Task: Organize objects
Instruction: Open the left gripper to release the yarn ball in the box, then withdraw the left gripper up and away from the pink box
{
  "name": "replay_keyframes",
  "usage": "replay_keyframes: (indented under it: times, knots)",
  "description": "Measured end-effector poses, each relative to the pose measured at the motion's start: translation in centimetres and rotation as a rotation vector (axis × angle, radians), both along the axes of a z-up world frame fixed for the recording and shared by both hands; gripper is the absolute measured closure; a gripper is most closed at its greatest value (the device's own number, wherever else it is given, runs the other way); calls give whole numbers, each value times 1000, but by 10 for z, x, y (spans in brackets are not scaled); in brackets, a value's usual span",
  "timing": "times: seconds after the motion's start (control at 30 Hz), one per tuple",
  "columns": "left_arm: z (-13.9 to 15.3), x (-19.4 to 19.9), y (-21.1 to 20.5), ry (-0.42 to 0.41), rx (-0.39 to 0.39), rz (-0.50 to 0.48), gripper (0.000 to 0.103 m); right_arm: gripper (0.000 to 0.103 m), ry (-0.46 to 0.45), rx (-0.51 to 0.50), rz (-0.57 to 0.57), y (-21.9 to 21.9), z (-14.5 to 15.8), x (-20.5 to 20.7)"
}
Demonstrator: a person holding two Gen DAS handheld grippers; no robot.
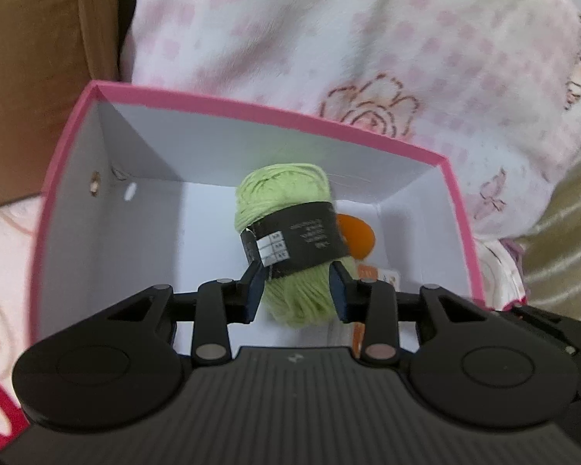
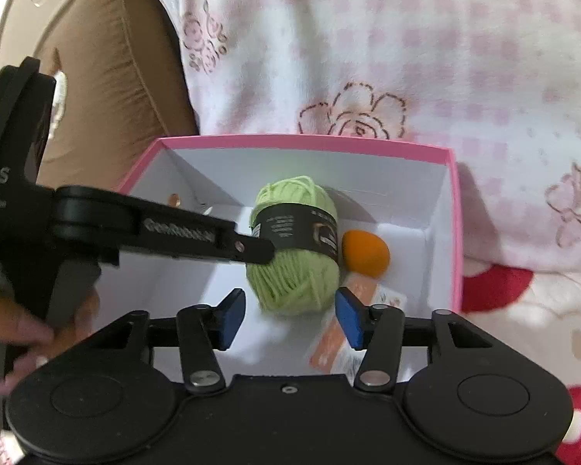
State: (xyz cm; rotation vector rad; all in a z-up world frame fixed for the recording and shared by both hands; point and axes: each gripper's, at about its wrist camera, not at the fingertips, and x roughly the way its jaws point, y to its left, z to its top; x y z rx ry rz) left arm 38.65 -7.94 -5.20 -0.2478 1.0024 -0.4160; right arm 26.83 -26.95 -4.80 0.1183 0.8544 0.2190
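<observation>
Your left gripper [image 1: 295, 290] sits over the pink box [image 1: 73, 147], jaws partly open w/ the green yarn [image 1: 286, 201] between them. From the left wrist view the pads look to touch or nearly touch the lower end of the skein, just under its black label [image 1: 298, 236]; can't tell if they're actually pressing. From the right wrist view one left finger [image 2: 251, 250] lies against the yarn's side at the label edge. The yarn seems to rest inside the box, near the middle, leaning toward the back wall.

Handling, my guess: yarn is light, soft, squashy. It'll give under the pads, and loose strands can snag or pull out. Grab across the label band, where the skein is firmest, not at the fluffy end, and use a gentle squeeze.

Just right of the yarn, touching or almost, is an orange ball [image 2: 366, 254], w/ an orange-and-white card [image 2: 352, 321] flat on the box floor in front of it.

Your right gripper [image 2: 290, 319] hovers at the box's near side, jaws wide apart, holding nothing, yarn just ahead of the pads. The box sits on a pink floral blanket [image 2: 406, 58].
</observation>
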Motion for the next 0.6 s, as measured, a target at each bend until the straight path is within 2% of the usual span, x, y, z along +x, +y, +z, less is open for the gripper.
replay_keyframes:
  times: [0.1,0.17,0.27,0.6]
  knots:
    - [14,-13,4,3,31,-28,68,45,8,-3,-9,-8,12,-14]
    - [24,-25,5,-11,48,-34,68,45,8,32,-13,-17,17,-22]
    - [38,-44,12,-9,38,-39,66,45,4,28,-17,-21,28,-36]
    - [89,-104,18,-26,64,-59,62,45,-45,-63,66,4,76,-80]
